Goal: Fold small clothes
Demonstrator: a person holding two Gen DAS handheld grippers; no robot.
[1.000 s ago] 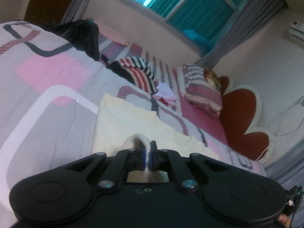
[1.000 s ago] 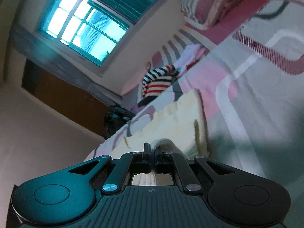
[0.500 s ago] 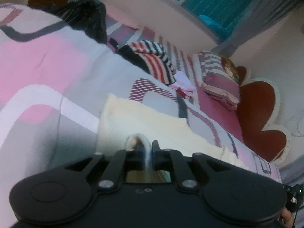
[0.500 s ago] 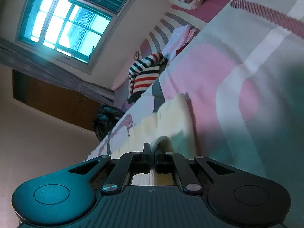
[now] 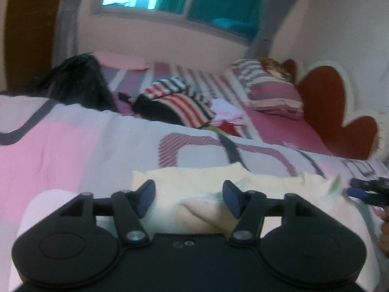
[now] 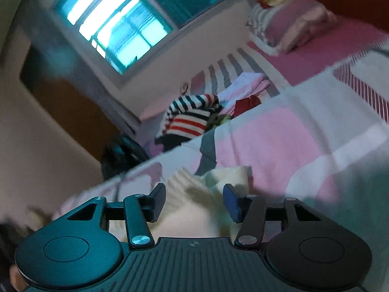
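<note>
**Cream garment dropped on the bed, both claws open**

Cream garment (image 5: 194, 177) lies on the pink and grey bedspread (image 5: 73, 141), right in front of both grippers. Its near part is hidden behind the black gripper bodies, so I can't tell how neat the fold is. Everything's a bit blurry too.

Left gripper (image 5: 189, 198) has just been opening, jaws about halfway apart, with cloth lying loose between them but the pads not pressing on it. Right gripper (image 6: 194, 203) is the same: just been opening, halfway spread, cream fabric bunched in the gap, nothing clamped. In the left view the right gripper's tips poke in at the right edge, mostly cut off.

Plenty of bare bedspread to the left and beyond the garment. Farther back sit a striped sweater (image 5: 180, 102), a black bag (image 5: 77, 77) and a pillow (image 5: 269, 90) by the red headboard (image 5: 325, 112), all well apart from the garment.
</note>
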